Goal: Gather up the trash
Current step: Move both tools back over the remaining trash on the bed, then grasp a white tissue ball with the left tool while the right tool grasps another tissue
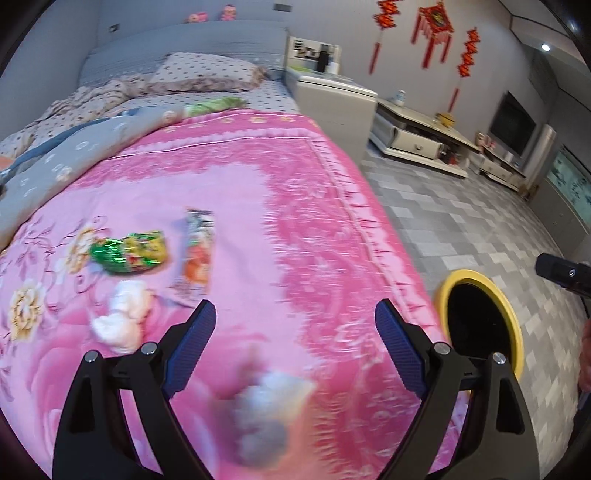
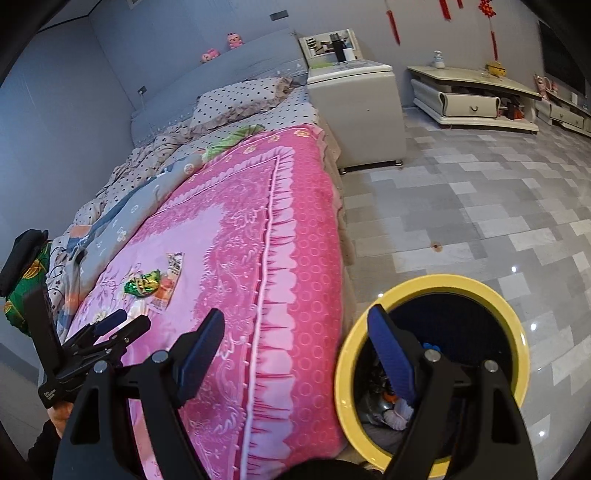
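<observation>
- Pink floral blanket with a scalloped fringe border [image 1: 258, 192] covers the near part of the bed; beyond it lie a grey flower-printed quilt [image 1: 74, 147] and a polka-dot pillow [image 1: 207, 72] against a grey padded headboard [image 1: 184, 37].
- Trash on the blanket: a green and yellow crinkled foil wrapper [image 1: 129, 251]; just beside it, to its right, a flattened orange and white printed packet [image 1: 197, 254]; nearer, a crumpled white tissue [image 1: 123, 317]; a blurred pale wad [image 1: 266, 413] sits low between the left gripper's fingers, whether touching the blanket I cannot tell.
- Left gripper [image 1: 295, 328] hangs over the blanket, its blue-padded fingers [image 1: 194, 343] spread wide and grasping nothing.
- Right gripper [image 2: 295, 339] is likewise released, fingers apart; one finger is over the blanket's edge, the other over the bin's mouth.
- Yellow-rimmed round bin with a dark inside [image 2: 369, 325] stands on the floor just beside the bed's side; white and orange scraps show at its bottom.
- Grey and white patterned floor tiles [image 2: 480, 206] run to a pale bedside cabinet [image 2: 354, 110] next to the headboard and a low cream TV stand with drawers [image 2: 472, 99] along the wall; red knot ornaments [image 1: 436, 26] hang above it.
</observation>
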{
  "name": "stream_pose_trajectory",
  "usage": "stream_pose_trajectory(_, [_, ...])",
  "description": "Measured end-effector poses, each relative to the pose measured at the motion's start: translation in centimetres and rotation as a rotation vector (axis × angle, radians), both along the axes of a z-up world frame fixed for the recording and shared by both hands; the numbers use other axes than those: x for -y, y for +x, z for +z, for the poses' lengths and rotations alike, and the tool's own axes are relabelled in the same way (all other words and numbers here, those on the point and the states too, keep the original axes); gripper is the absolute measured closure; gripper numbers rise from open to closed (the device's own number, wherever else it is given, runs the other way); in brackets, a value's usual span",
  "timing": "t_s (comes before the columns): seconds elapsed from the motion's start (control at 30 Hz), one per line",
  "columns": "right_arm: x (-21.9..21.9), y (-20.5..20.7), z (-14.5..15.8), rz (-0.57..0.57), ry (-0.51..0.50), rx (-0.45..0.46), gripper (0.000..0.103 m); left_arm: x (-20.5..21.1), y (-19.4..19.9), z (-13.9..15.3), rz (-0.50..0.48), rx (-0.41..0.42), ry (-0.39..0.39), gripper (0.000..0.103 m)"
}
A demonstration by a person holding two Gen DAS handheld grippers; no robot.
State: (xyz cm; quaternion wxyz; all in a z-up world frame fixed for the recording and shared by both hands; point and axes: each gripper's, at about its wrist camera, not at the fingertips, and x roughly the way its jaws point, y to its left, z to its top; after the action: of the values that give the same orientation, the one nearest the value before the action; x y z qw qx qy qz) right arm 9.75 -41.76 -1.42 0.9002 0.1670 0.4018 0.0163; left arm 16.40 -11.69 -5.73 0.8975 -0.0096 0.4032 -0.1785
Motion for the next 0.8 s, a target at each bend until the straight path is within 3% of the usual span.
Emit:
stream_pose_trajectory(0.33, [-9.7, 3.2, -0.7, 0.191, -0.009, -0.020, 0.027, -9.5, 1.8, -1.6, 0.170, -0.016, 0.057, 0.019])
stream_pose_trajectory(0.8, [-18.3, 3.0, -4.8, 0.334, -0.065, -0.103, 0.027, -13.5, 4.3, -4.8, 0.286, -0.058, 0.065, 0.019])
